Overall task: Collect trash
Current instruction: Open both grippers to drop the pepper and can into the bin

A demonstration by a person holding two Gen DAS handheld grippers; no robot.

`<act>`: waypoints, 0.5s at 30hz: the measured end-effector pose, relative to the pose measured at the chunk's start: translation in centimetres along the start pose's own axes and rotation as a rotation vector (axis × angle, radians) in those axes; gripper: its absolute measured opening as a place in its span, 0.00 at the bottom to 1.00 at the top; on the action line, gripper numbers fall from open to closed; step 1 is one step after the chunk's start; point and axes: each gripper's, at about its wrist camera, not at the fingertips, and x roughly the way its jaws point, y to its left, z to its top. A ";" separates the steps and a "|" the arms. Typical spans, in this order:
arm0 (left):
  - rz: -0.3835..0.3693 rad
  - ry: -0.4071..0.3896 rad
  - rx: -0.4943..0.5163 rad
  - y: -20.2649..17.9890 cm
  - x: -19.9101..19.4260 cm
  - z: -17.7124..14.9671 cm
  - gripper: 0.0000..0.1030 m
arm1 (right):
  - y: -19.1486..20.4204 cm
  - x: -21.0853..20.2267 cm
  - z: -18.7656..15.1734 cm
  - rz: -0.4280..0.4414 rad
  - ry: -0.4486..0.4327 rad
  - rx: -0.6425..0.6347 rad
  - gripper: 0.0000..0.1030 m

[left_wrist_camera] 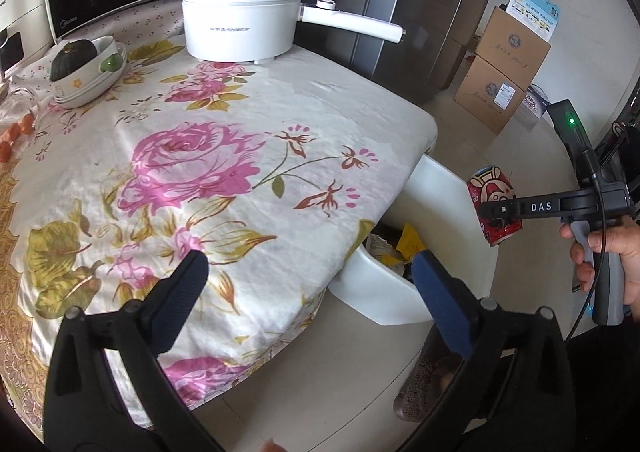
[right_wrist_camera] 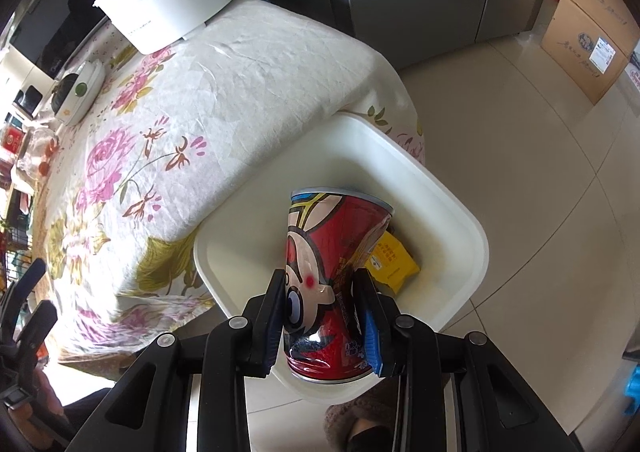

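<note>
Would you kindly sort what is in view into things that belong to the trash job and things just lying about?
Belonging to the job:
red can, clamped in the right gripper
white bin
yellow wrapper in the bin
left gripper, open and empty

Just lying about:
white pot
bowls
squash
boxes

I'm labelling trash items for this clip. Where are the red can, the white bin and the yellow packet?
red can (right_wrist_camera: pixel 320 252): right wrist view, on its printed side above the claw.
white bin (right_wrist_camera: pixel 452 208): right wrist view, on its far rim.
yellow packet (right_wrist_camera: pixel 394 260): right wrist view, on its printed face inside the bin.
</note>
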 end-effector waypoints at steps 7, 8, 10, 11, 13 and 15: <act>0.017 -0.004 -0.060 3.0 -2.0 -0.8 0.99 | -0.4 -0.8 0.6 -0.001 -0.033 0.071 0.71; 0.015 -0.004 -0.068 3.3 -2.3 -0.9 0.99 | -0.2 -1.0 0.5 -0.001 -0.038 0.069 0.71; 0.020 -0.003 -0.081 3.9 -2.8 -1.1 0.99 | 0.3 -1.4 0.4 -0.009 -0.051 0.060 0.71; 0.025 -0.003 -0.084 4.1 -3.1 -1.2 0.99 | 0.6 -1.7 0.4 -0.012 -0.060 0.050 0.71; 0.041 -0.004 -0.090 4.3 -3.6 -1.3 0.99 | 1.3 -2.5 0.2 -0.015 -0.085 0.030 0.71; 0.054 -0.009 -0.097 4.4 -4.2 -1.4 0.99 | 2.3 -3.8 0.0 -0.021 -0.127 0.000 0.73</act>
